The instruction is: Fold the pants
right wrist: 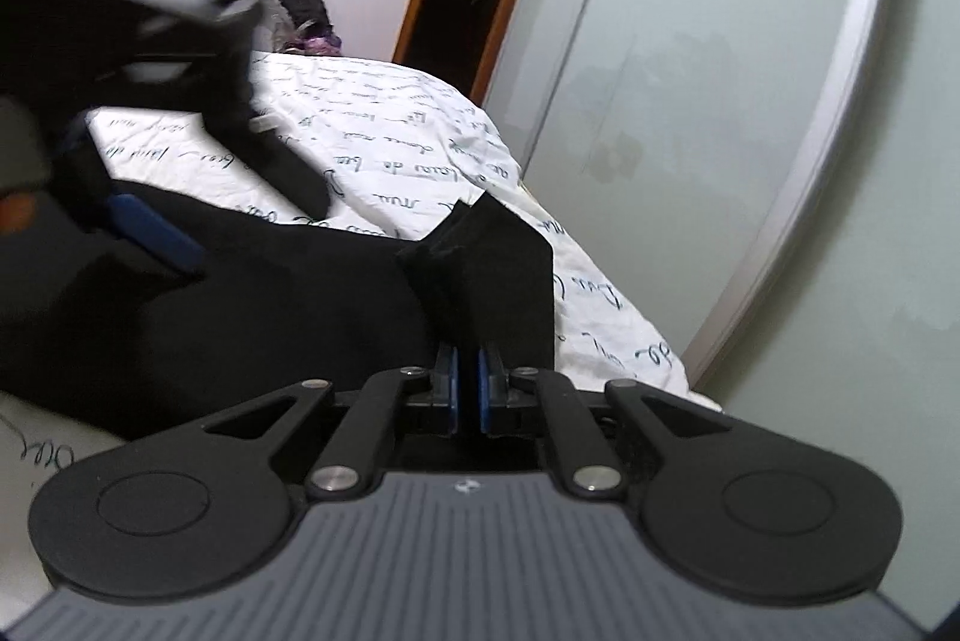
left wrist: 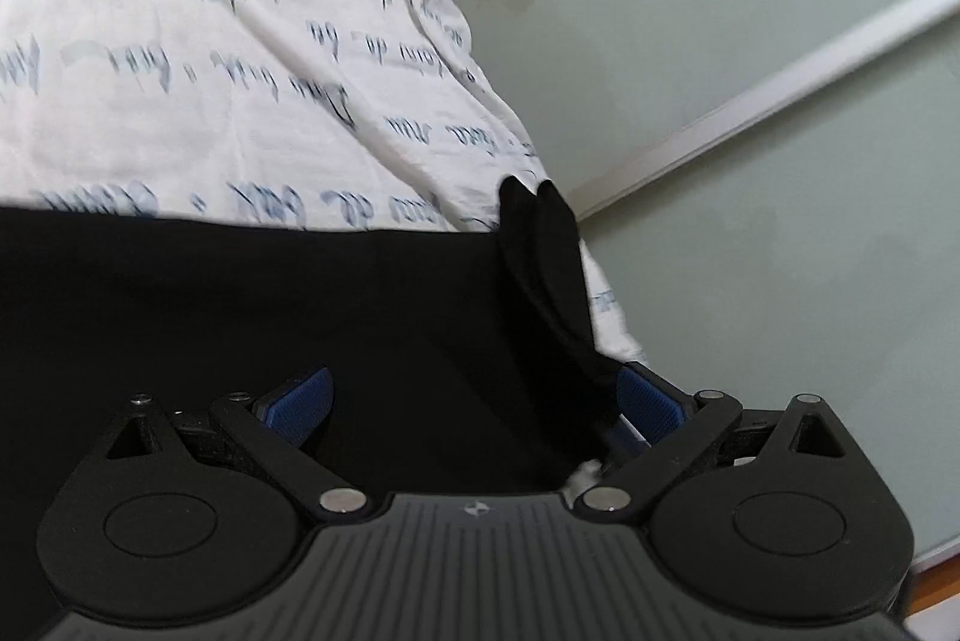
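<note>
Right wrist view: the right tongs (right wrist: 467,377) are clamped on a raised fold of the black pants (right wrist: 312,293), which lie spread on the bed (right wrist: 420,125) near its edge beside the glass wardrobe door (right wrist: 690,71). The left tongs (left wrist: 474,401) stand wide apart over the pants.

Matt black cloth pants (left wrist: 240,317) lie on a crinkled white cloth bedsheet (left wrist: 210,59) printed with script.
</note>
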### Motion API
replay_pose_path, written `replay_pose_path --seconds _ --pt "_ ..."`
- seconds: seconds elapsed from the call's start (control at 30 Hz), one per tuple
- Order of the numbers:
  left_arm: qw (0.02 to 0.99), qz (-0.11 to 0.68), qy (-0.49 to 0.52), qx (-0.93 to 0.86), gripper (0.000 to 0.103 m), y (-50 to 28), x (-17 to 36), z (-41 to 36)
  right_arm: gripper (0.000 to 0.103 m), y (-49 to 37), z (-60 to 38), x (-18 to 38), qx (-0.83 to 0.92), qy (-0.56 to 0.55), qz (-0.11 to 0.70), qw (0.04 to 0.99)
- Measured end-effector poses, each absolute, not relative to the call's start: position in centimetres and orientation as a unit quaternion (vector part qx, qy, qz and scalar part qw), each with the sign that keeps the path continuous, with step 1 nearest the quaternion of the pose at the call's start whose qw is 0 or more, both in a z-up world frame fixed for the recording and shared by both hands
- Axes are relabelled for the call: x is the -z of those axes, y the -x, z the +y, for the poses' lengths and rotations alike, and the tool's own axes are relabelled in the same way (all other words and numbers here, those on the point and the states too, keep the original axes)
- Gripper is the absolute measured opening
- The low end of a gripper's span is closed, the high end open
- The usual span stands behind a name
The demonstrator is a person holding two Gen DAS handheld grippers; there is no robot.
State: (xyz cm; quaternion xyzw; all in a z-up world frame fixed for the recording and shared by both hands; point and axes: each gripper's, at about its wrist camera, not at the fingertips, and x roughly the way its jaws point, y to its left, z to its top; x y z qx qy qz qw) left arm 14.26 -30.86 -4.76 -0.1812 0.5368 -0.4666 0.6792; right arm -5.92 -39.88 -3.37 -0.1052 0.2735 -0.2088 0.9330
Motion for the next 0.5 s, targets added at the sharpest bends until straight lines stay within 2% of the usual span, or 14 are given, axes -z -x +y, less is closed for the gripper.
replay_pose_path --seconds 0.23,0.3,0.33,0.4,0.5 --pt "0.641 0.561 0.249 0.46 0.101 -15.1 6.0 -32.1 0.008 6.9 -36.9 3.1 0.169 0.158 0.259 0.938" --pt "0.638 0.563 0.262 0.456 0.098 -15.2 6.4 -32.1 0.008 7.0 -36.2 3.1 0.159 0.166 0.262 0.937" --pt "0.637 0.562 0.267 0.455 0.09 -15.2 6.5 -32.0 0.008 7.0 -36.0 3.2 0.155 0.165 0.264 0.938" --pt "0.628 0.568 0.267 0.459 0.034 -15.3 6.9 -32.1 0.008 6.9 -35.8 3.4 0.15 0.162 0.266 0.938" --pt "0.619 0.575 0.273 0.46 0.015 -15.3 7.6 -32.2 0.008 6.9 -35.3 3.6 0.151 0.164 0.271 0.937"
